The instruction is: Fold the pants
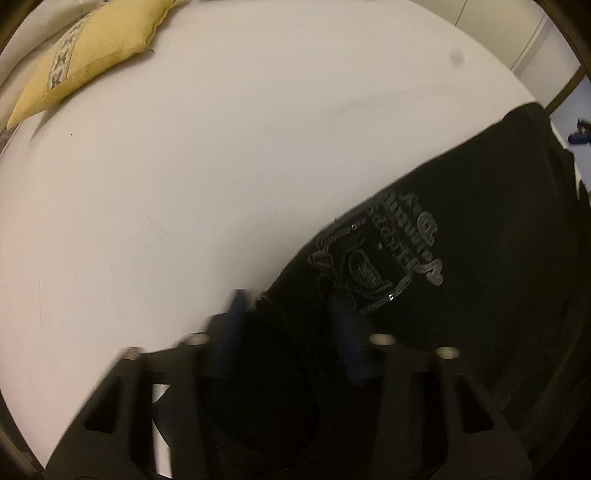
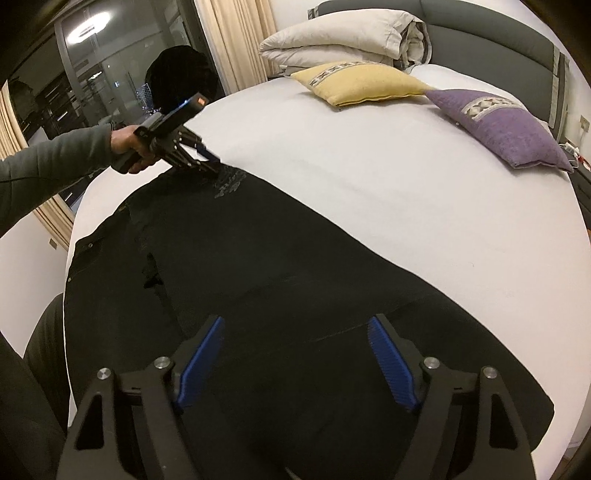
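Black pants [image 2: 280,258] lie spread flat across the white bed [image 2: 369,177]. They bear a grey printed logo [image 1: 388,243] near one corner. My left gripper [image 1: 288,306] is open, its blue fingers astride that corner edge of the pants by the logo; it also shows in the right wrist view [image 2: 212,162], held by a hand at the far end of the pants. My right gripper [image 2: 295,332] is open and empty, just above the near end of the pants.
A yellow cushion [image 2: 358,83], a purple cushion [image 2: 502,125] and a folded duvet [image 2: 343,37] lie at the bed's head by the grey headboard [image 2: 491,29]. A window and curtains [image 2: 236,37] stand to the left. The yellow cushion shows in the left wrist view [image 1: 96,55].
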Motion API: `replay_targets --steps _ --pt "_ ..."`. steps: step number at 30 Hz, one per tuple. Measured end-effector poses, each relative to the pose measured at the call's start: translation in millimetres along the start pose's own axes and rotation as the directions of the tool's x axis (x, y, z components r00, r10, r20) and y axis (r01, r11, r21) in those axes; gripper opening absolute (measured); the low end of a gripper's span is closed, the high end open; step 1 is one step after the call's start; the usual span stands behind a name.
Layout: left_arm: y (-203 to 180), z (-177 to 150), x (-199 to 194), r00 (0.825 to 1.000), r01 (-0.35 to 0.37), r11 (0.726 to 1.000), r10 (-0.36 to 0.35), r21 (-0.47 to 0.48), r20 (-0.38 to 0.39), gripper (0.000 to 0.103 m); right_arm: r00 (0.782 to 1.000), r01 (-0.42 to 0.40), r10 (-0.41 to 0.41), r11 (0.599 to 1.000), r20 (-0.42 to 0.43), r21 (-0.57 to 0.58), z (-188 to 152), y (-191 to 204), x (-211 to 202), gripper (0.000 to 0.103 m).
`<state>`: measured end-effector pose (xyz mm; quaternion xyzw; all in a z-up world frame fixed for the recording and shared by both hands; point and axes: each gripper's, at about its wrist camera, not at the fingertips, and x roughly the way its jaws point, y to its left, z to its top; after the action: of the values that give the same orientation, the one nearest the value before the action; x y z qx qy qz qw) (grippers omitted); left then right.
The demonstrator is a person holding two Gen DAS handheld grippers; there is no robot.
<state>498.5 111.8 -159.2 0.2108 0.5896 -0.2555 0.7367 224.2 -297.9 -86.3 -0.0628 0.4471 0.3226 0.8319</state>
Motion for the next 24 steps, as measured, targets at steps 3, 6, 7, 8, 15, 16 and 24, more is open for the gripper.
replay_targets --steps 3,6,7,8,15,16,24 --pt "3 -2 1 1.0 0.0 1.0 0.0 -0.005 0.013 0.015 1.0 0.007 -0.006 1.0 0.004 -0.012 2 -1 2 0.08" --pt "-14 -12 -7 0.998 -0.035 0.999 0.034 0.019 0.043 0.008 1.0 0.026 -0.026 0.999 0.004 -0.029 7 -5 2 0.078" --pt "-17 -14 -9 0.997 -0.059 0.998 0.057 0.027 0.06 0.008 1.0 0.031 -0.03 0.999 0.006 -0.033 9 -7 3 0.078" --pt "-21 -16 -11 0.994 -0.082 0.996 0.079 0.032 0.077 0.008 0.999 0.04 -0.039 0.998 0.008 -0.039 13 -9 4 0.078" --pt "-61 -53 -42 0.933 -0.277 0.958 0.249 0.079 0.258 0.007 0.998 0.062 -0.064 0.993 -0.017 -0.103 52 -29 29 0.074" --pt "-64 -58 -47 0.923 -0.288 0.955 0.258 0.068 0.286 0.007 0.998 0.056 -0.06 0.992 -0.027 -0.114 59 -31 35 0.071" --pt "-71 -91 -91 0.86 -0.326 0.945 0.282 0.033 0.425 0.007 0.987 0.004 -0.03 0.988 -0.161 -0.156 89 -41 96 0.058"
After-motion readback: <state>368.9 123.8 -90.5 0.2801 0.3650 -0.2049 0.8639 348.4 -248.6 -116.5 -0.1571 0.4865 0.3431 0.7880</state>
